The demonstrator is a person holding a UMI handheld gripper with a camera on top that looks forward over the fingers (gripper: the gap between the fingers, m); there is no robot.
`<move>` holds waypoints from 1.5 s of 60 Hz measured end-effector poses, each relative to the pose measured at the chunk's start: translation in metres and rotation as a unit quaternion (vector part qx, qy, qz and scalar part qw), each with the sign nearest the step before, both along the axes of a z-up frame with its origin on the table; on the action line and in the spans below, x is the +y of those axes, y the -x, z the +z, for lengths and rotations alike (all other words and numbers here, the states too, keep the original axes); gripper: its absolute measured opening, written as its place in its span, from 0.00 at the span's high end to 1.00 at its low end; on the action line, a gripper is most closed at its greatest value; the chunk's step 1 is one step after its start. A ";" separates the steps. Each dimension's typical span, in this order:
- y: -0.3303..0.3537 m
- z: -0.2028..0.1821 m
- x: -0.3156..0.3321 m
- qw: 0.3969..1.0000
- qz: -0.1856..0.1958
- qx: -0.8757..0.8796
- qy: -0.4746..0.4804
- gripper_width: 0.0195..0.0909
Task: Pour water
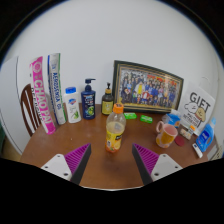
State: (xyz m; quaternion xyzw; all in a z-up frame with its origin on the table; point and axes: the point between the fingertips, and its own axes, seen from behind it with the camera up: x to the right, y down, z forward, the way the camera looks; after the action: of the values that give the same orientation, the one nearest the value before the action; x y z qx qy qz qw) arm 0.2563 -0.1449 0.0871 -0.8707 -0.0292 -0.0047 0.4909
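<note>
A plastic bottle (115, 130) with an orange cap and yellow-orange drink stands upright on the brown table (105, 165), just ahead of my fingers and about midway between their lines. A pink mug (167, 134) stands to its right, further off. My gripper (112, 160) is open, its purple pads (77, 158) spread wide, and nothing sits between them.
Along the back stand tall snack packs (45, 92), a white bottle (72, 104), a dark pump bottle (89, 100), a small dark bottle (107, 100) and a framed photo (146, 86). Green bits (146, 119), a gift box (198, 105) and blue items (205, 136) lie right. A chair (29, 108) stands left.
</note>
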 end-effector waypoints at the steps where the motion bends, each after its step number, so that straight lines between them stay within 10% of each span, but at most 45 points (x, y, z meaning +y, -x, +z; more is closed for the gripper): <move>1: 0.000 -0.004 0.007 1.000 0.004 0.002 -0.004 0.07; 25: -0.006 -0.078 0.131 0.997 0.029 0.026 -0.060 0.17; 48: 0.004 -0.080 0.157 0.994 0.057 0.045 -0.086 0.92; 68: -0.004 0.008 0.163 0.944 0.026 0.321 -0.076 0.93; 90: -0.095 0.072 0.197 0.641 -0.100 0.759 -0.059 0.93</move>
State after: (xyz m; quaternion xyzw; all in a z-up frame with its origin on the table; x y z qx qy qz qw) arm 0.3515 0.0518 0.1588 -0.5355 0.4409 0.6068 0.3881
